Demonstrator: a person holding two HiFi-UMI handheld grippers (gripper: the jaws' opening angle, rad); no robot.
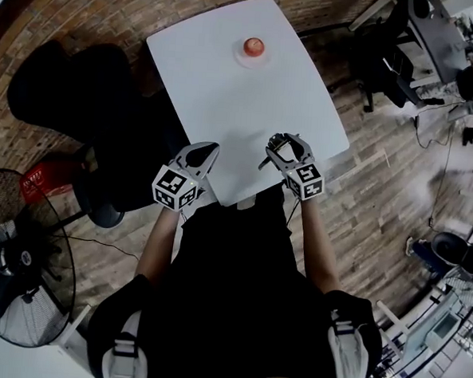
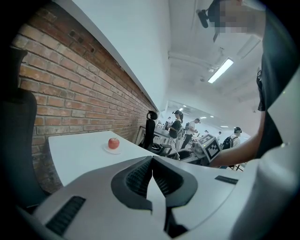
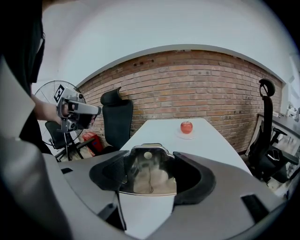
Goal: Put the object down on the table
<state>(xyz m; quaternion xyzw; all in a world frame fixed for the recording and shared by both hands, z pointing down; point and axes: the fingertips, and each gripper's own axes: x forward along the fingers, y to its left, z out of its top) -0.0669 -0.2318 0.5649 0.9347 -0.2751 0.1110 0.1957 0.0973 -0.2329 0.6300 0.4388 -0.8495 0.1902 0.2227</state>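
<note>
My right gripper (image 1: pixel 281 147) is shut on a shiny metal object (image 3: pixel 147 171), which looks like a small steel cup; in the head view the metal object (image 1: pixel 274 142) hangs just above the near end of the white table (image 1: pixel 226 96). My left gripper (image 1: pixel 207 152) hovers over the table's near left corner, and its jaws (image 2: pixel 152 161) are shut with nothing between them. A red apple (image 1: pixel 253 46) rests on a small white plate at the far end; the apple (image 3: pixel 186 126) also shows straight ahead of the right gripper.
A black office chair (image 1: pixel 66 94) stands left of the table, a red object (image 1: pixel 43 182) lies on the floor beside it, and a floor fan (image 1: pixel 20 267) is at the lower left. Desks, chairs and cables (image 1: pixel 437 53) crowd the right side. People stand in the far room (image 2: pixel 180 126).
</note>
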